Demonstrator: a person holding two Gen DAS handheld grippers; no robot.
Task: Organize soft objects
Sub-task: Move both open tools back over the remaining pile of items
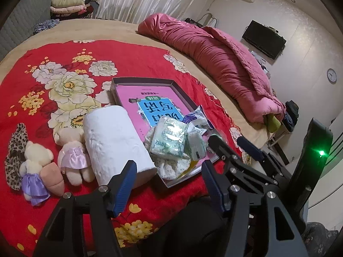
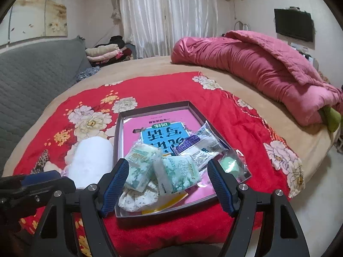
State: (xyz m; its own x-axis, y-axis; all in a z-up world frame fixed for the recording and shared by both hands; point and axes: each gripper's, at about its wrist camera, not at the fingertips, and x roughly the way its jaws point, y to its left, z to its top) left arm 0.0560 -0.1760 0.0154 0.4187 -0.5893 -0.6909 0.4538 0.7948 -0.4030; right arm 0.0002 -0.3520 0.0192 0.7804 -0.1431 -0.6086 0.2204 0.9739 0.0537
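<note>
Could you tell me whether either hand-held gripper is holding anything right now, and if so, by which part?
Nothing is held: the left hand-held gripper and right hand-held gripper both stand open above the red floral blanket.

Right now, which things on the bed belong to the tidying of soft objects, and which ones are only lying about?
Belong to the job:
shallow box
tissue packs
white paper roll
two plush bears
floral pouch

Lying about:
pink quilt
folded clothes
wall television
</note>
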